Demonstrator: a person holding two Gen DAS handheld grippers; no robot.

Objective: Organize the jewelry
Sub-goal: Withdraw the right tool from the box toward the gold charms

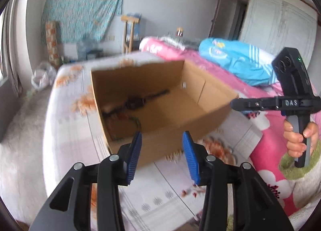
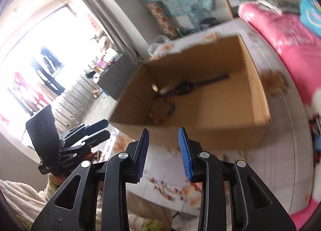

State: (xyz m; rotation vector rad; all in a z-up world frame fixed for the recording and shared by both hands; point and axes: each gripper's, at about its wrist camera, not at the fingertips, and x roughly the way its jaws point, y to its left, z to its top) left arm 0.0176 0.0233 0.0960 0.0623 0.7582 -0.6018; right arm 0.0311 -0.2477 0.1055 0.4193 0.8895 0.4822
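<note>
Open cardboard box [image 1: 160, 136] on bed [image 1: 70, 130], jewelry [image 1: 132, 104] inside, both grippers' fingers apart

The cardboard box [image 1: 192, 108] is plain brown inside and out. In it lies dark, nearly black jewelry [image 1: 136, 101], with a blurred ring of mixed-colour beads [image 2: 162, 110] beside it. The bedsheet [image 1: 70, 130] is white with orange flowers and pale grey lines. A pink quilt [image 1: 266, 130] carries white blossoms, and a sky-blue bundle [image 1: 236, 60] has white stripes. Both the left tool [image 1: 162, 140] and the right tool [image 2: 163, 136] are black with blue pads. A teal patterned cloth [image 1: 84, 6] hangs on the grey wall.
</note>
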